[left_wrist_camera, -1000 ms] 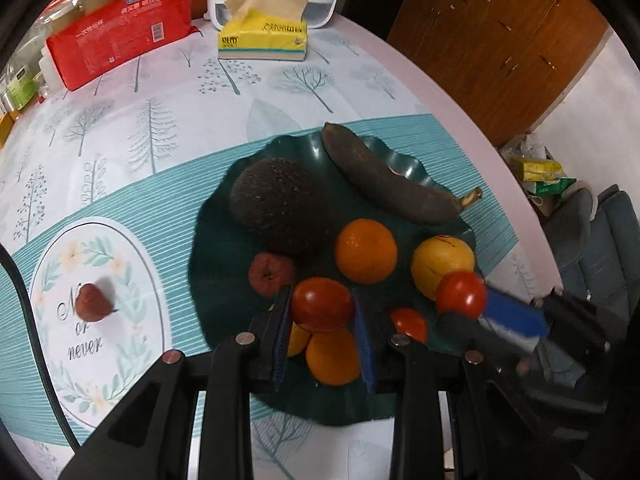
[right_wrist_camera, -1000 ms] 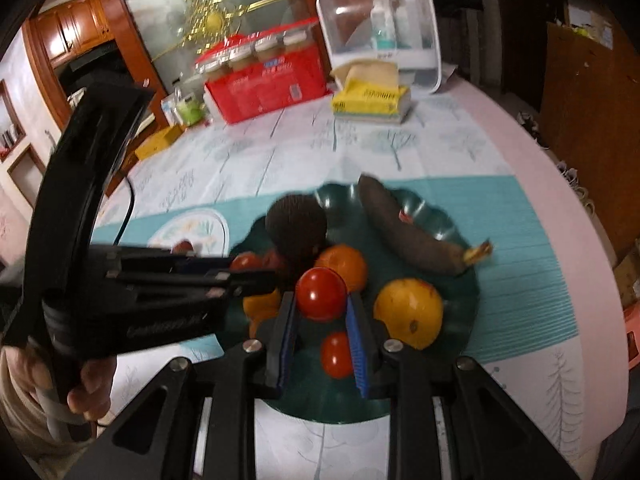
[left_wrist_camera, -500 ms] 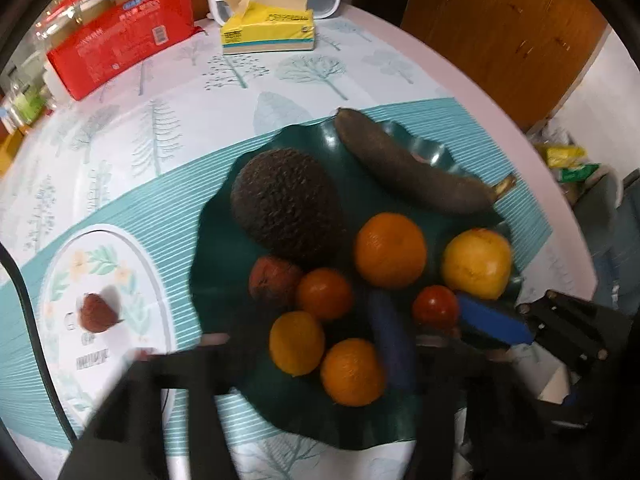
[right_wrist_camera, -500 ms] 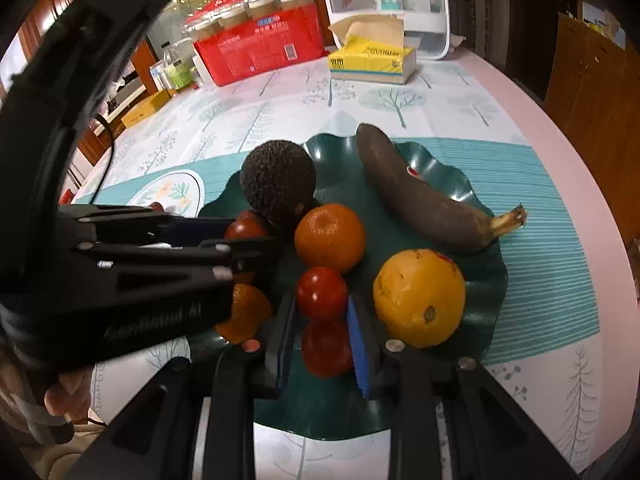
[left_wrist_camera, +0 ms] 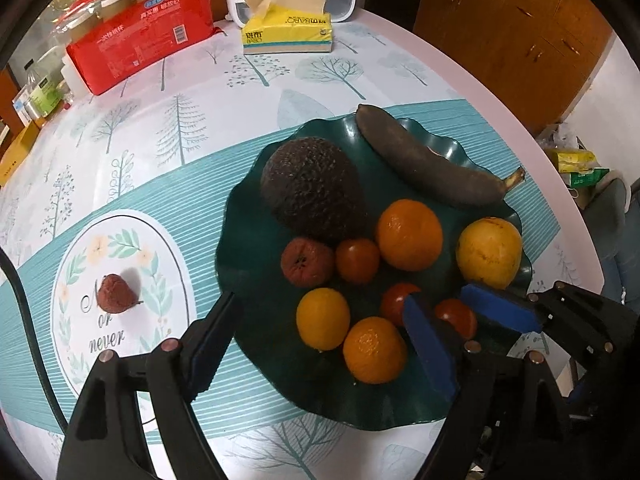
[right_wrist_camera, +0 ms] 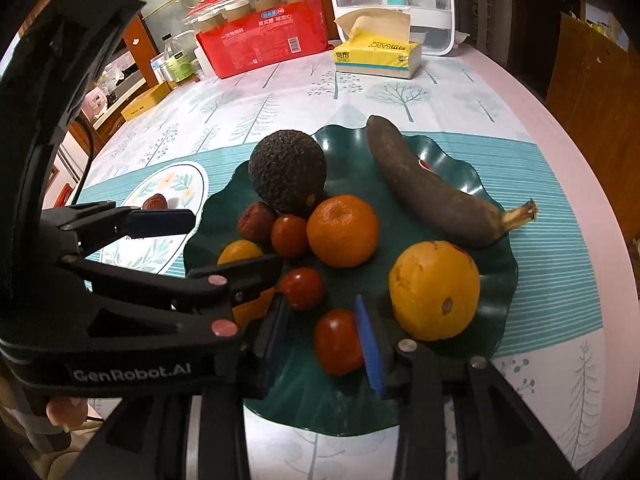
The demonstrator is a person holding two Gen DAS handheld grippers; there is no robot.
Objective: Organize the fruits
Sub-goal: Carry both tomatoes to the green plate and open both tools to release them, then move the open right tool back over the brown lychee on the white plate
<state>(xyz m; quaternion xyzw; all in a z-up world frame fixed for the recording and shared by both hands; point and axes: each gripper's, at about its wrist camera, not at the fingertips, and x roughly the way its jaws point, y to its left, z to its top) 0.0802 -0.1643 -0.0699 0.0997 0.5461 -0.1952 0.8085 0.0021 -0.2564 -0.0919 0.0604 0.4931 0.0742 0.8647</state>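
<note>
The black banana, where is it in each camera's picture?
Left wrist view: the black banana lies at the upper right, along the far rim of the green plate.
Right wrist view: the banana lies right of centre, on the plate's far right side, stem pointing right.
Shared landmark: the dark avocado sits just left of it in both.

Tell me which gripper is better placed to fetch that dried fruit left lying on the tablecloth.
Left. The left gripper hangs wide, its jaws opening, beside the dried fruit off the plate. The right gripper, also opening, straddles a tomato on the plate's far side.
</note>
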